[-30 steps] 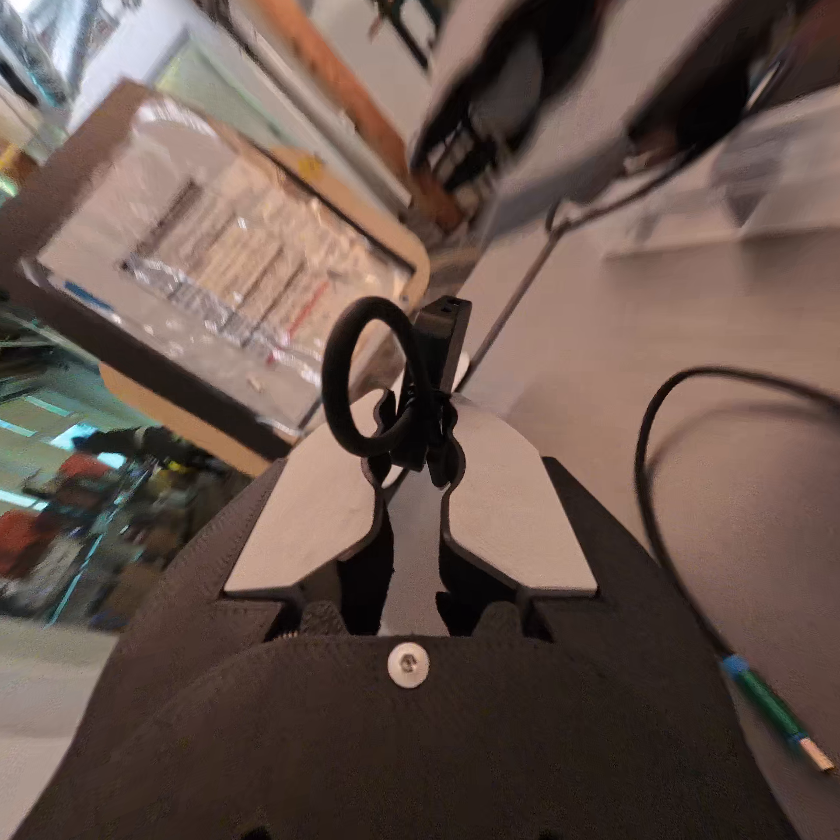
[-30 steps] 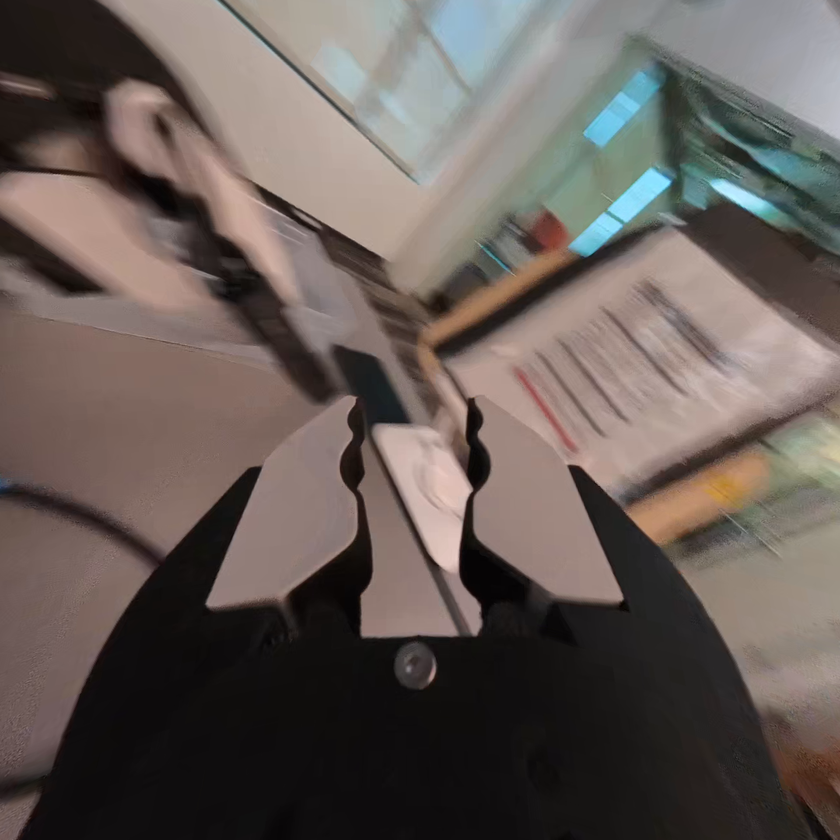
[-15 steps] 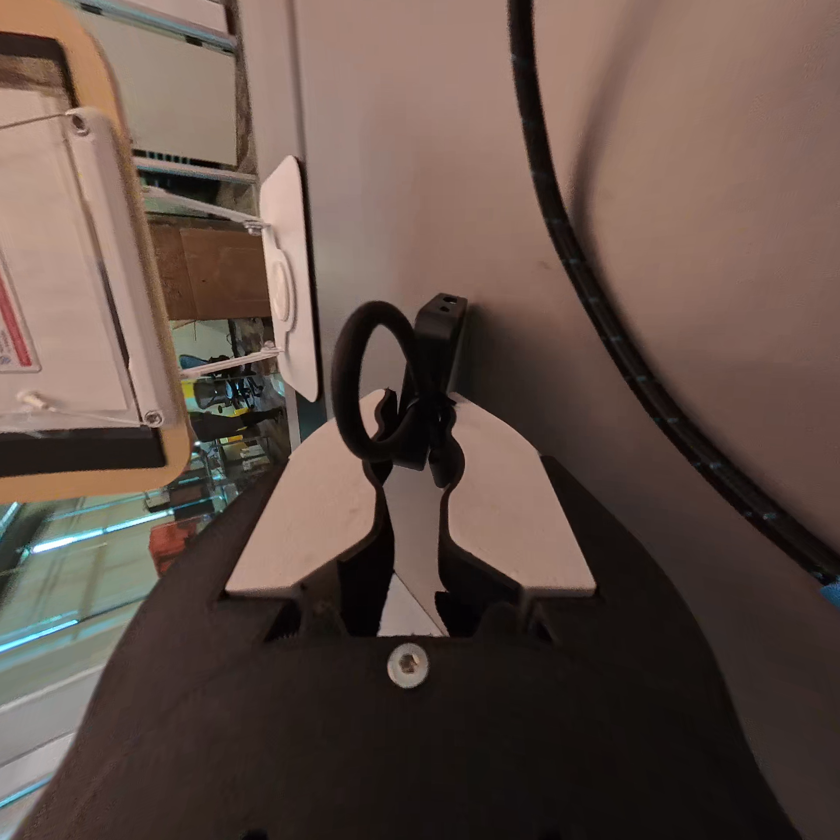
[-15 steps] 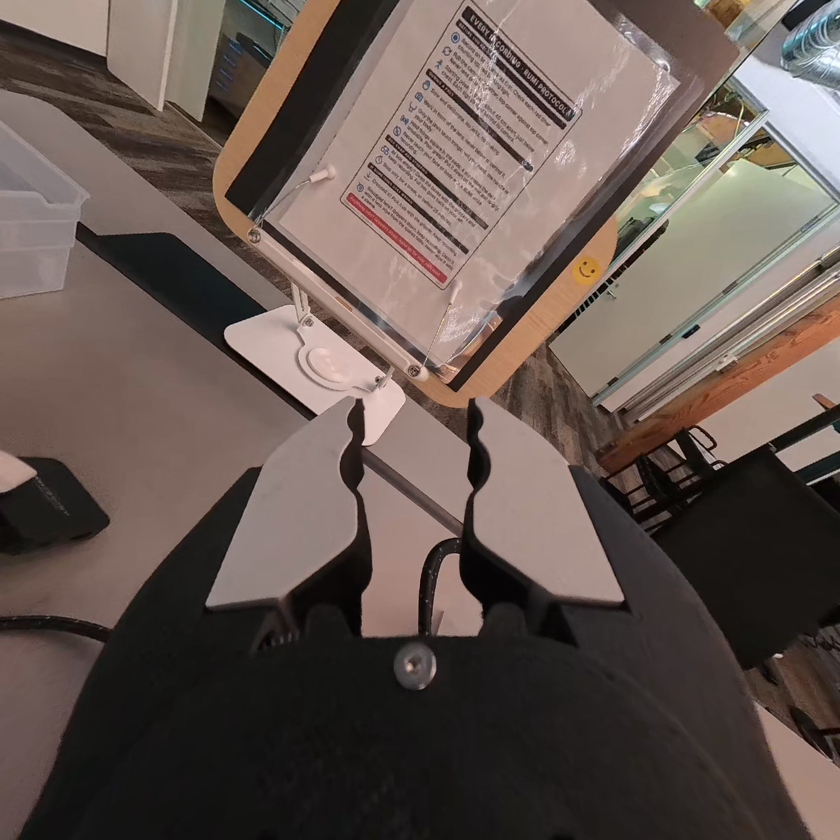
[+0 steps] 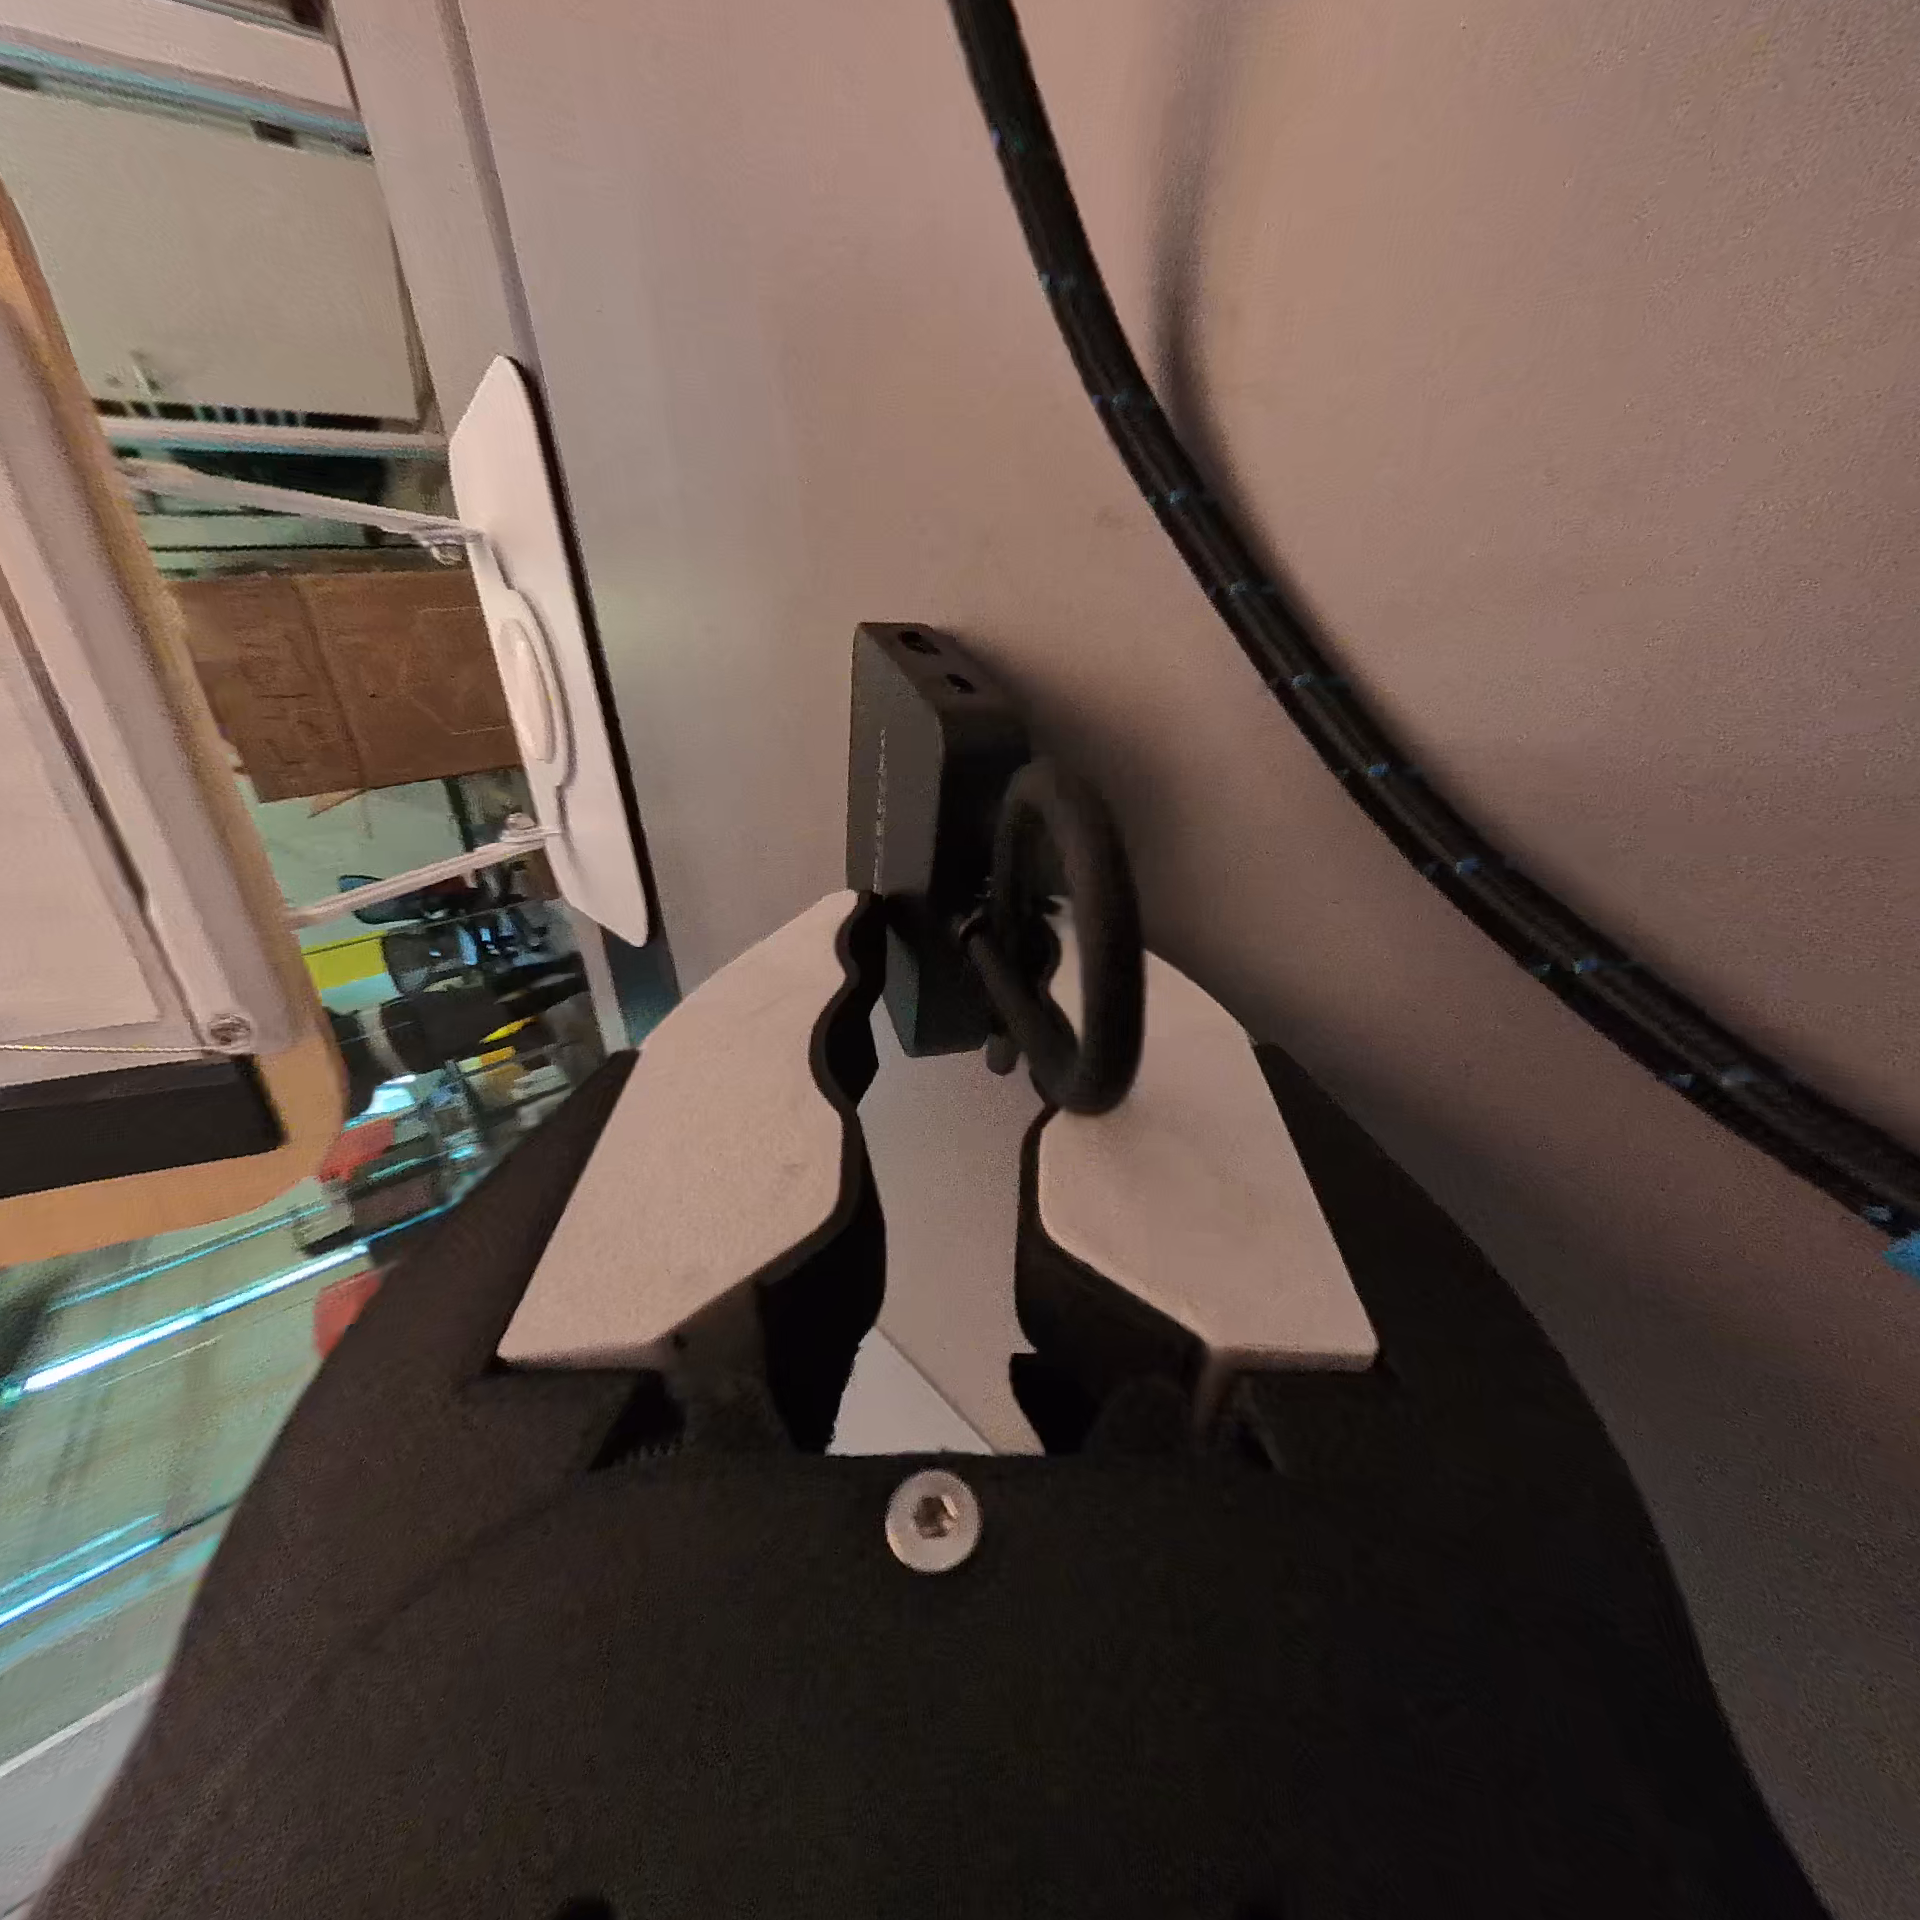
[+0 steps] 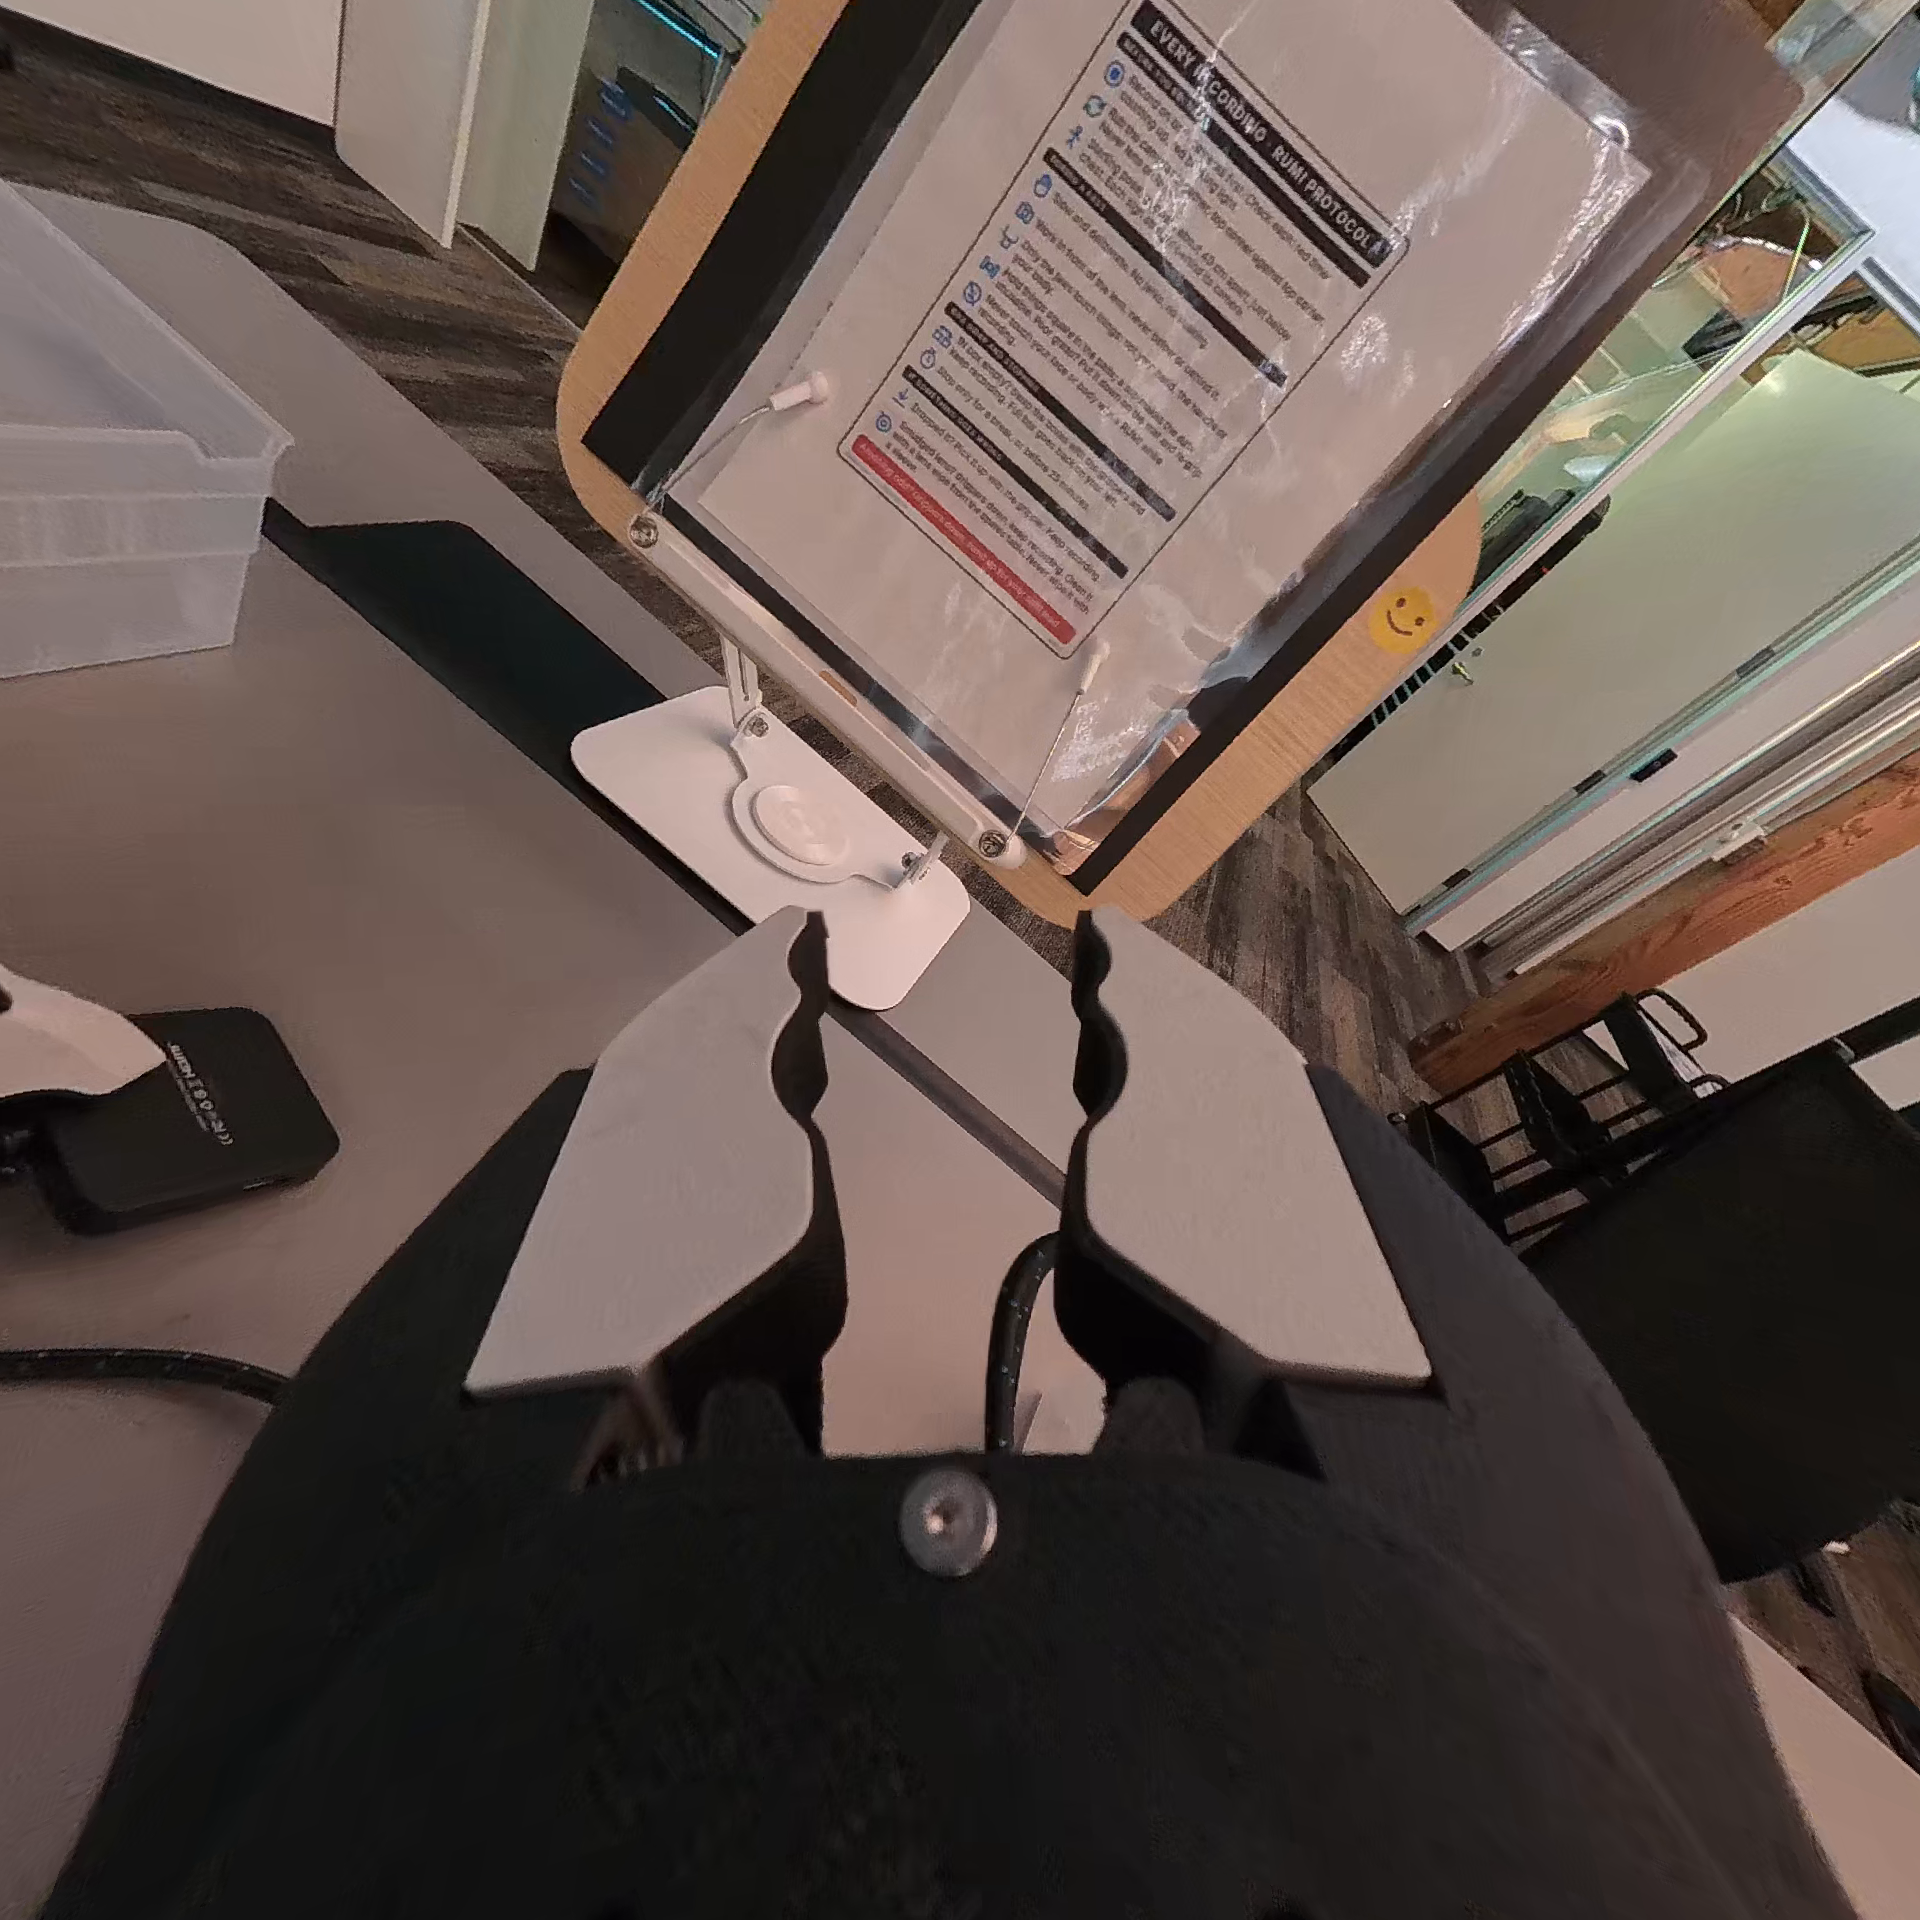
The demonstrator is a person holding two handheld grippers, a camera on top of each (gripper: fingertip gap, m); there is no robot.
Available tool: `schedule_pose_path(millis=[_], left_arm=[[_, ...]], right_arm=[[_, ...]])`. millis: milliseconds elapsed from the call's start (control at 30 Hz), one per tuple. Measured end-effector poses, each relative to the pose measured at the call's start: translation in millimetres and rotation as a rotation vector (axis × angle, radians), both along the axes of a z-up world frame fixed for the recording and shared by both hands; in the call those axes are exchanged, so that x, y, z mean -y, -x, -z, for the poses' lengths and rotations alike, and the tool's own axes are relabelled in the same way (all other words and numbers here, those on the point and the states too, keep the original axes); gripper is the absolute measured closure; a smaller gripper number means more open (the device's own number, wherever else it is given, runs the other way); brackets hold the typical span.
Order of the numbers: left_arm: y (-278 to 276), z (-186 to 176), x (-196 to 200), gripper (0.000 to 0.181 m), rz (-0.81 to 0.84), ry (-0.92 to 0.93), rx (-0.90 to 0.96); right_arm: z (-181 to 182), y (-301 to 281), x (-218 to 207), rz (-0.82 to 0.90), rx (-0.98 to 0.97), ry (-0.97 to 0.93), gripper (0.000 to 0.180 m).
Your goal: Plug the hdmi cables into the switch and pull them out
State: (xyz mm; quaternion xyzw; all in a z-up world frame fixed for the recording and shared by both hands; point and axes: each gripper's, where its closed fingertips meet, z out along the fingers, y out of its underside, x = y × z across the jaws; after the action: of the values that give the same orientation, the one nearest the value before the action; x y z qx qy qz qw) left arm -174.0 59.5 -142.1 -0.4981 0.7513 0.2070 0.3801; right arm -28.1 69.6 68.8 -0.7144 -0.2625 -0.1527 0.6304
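The black switch (image 5: pixel 899 790) lies on the grey table (image 5: pixel 1558 416) with its short coiled lead (image 5: pixel 1101 935) beside it. My left gripper (image 5: pixel 987 935) is rolled on its side, its jaws apart around the switch's near end. One fingertip (image 5: pixel 790 956) touches the switch and the other is hidden behind the coil. A braided black HDMI cable (image 5: pixel 1351 790) curves past on the table. In the right wrist view the switch (image 6: pixel 197 1112) lies at the left under the left gripper's white finger (image 6: pixel 52 1039). My right gripper (image 6: pixel 940 935) is open and empty above the table, with a cable (image 6: pixel 1013 1340) under it.
A sign holder on a white base (image 6: pixel 769 831) stands at the table's far edge; the base also shows in the left wrist view (image 5: pixel 540 665). A clear plastic bin (image 6: pixel 104 499) and a dark mat (image 6: pixel 468 623) are at the back left. Black chairs (image 6: pixel 1714 1247) stand beyond the edge.
My left jaws have widened and the switch has turned between them, its coil now on the other side. Both grippers have swung down to the table; the right one then stayed still.
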Motion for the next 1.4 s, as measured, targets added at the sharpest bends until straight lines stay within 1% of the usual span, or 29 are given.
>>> schedule_pose_path(millis=[100,200,300,367,433,500,533,600,633,700,767,833,900,1000,1067,1100,1133,1300,1400], left_arm=[[2,-1,0,0.152,-0.031,0.067,0.03],[6,-4,1,0.14,-0.072,0.139,0.061],[11,-6,10,0.121,-0.124,0.279,0.085],[16,-8,13,0.117,-0.149,0.328,0.097],[20,-11,19,0.12,-0.171,0.369,0.112],[24,-16,25,0.115,-0.219,0.413,0.158],[26,-21,29,0.119,-0.247,0.437,0.197],[30,-34,37,0.118,-0.307,0.478,0.309],[32,-41,43,0.122,-0.348,0.513,0.377],[34,-50,62,0.122,-0.42,0.616,0.504],[38,-53,80,0.125,-0.49,0.677,0.601],[43,-47,98,0.128,-0.569,0.688,0.633],[40,-43,121,0.126,-0.577,0.729,0.663],[33,-41,146,0.125,-0.521,0.74,0.723],[43,-34,142,0.124,-0.538,0.653,0.697],[51,-31,135,0.13,-0.564,0.611,0.691],[56,-28,131,0.131,-0.589,0.612,0.693],[59,-25,120,0.134,-0.639,0.698,0.762],[47,-12,128,0.13,-0.639,0.769,0.699]], right_arm=[[2,2,0,-0.011,0.001,0.012,0.134],[6,4,-1,-0.021,0.012,0.028,0.133],[7,5,-1,-0.035,0.009,0.041,0.133],[8,5,-1,-0.043,0.007,0.045,0.133],[9,5,-1,-0.05,0.008,0.055,0.133],[8,4,-1,-0.052,0.006,0.062,0.133],[8,3,0,-0.056,0.005,0.064,0.132],[5,4,2,-0.067,0.006,0.064,0.132],[3,4,3,-0.072,0.006,0.061,0.132],[-1,6,6,-0.087,-0.004,0.055,0.132],[-3,9,9,-0.106,-0.011,0.06,0.132],[-5,13,11,-0.12,-0.008,0.057,0.132],[-4,18,14,-0.135,-0.002,0.062,0.132],[-5,26,18,-0.163,0.009,0.064,0.132],[-4,32,20,-0.182,0.022,0.065,0.132],[-4,35,21,-0.19,0.028,0.066,0.132],[-3,37,22,-0.195,0.033,0.067,0.132],[3,43,22,-0.205,0.073,0.079,0.131],[6,44,21,-0.215,0.067,0.089,0.131]])
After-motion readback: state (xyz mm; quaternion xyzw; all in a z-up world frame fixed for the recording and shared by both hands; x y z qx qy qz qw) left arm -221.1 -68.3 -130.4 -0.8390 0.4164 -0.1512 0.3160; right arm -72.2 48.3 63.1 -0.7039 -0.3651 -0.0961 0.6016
